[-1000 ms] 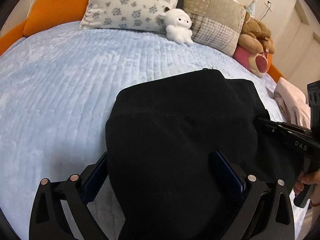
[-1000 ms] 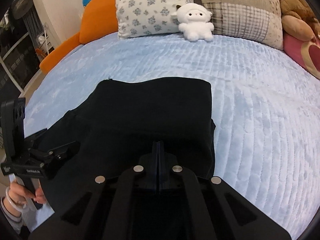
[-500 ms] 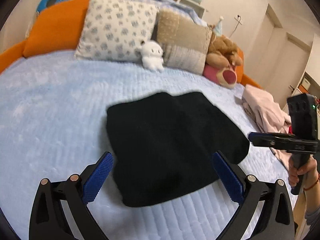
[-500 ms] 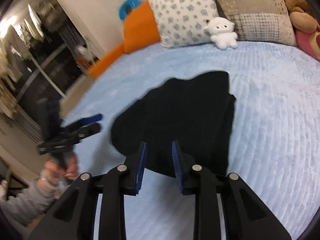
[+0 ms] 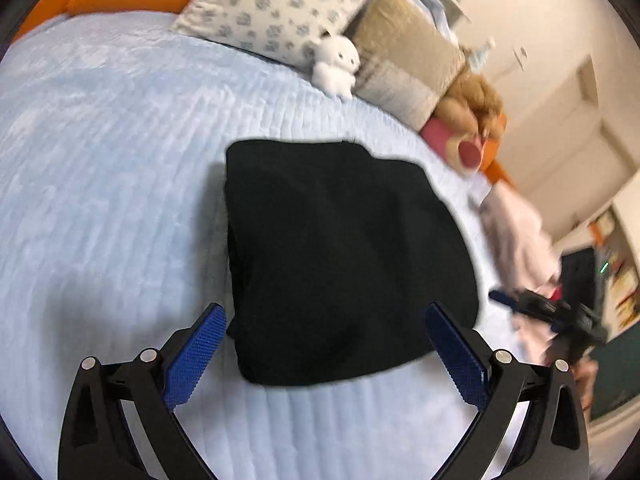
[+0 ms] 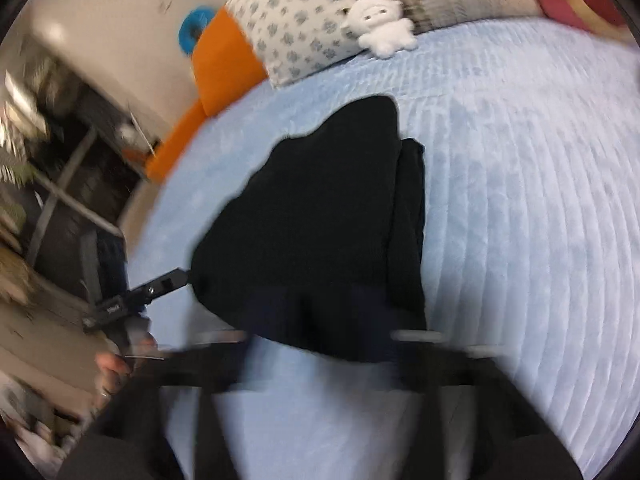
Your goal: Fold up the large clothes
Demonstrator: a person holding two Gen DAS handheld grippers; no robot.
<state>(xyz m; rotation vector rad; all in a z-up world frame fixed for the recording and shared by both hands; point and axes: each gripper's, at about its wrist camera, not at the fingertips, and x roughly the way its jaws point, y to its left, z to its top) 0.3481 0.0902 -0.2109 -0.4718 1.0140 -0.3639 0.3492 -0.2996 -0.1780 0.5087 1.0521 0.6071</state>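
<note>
A black garment (image 5: 340, 256) lies folded into a compact pad on the light blue bedspread (image 5: 100, 184). It also shows in the right wrist view (image 6: 320, 240). My left gripper (image 5: 326, 348) is open and empty, its blue pads astride the garment's near edge, a little above it. My right gripper (image 6: 320, 340) is motion-blurred; its fingers look spread wide at the garment's near edge and hold nothing. The right gripper also shows in the left wrist view (image 5: 556, 312), off the garment's right side.
A floral pillow (image 5: 276, 8), a beige pillow (image 5: 404, 56), a white plush toy (image 5: 336, 64) and a brown teddy (image 5: 476, 104) line the bed's far side. A pink garment (image 5: 516, 232) lies at the right. An orange headboard (image 6: 224, 64) curves along the edge.
Both grippers let go of the black garment and pulled back from it. The right gripper went from shut to spread open. Both views swing and blur.
</note>
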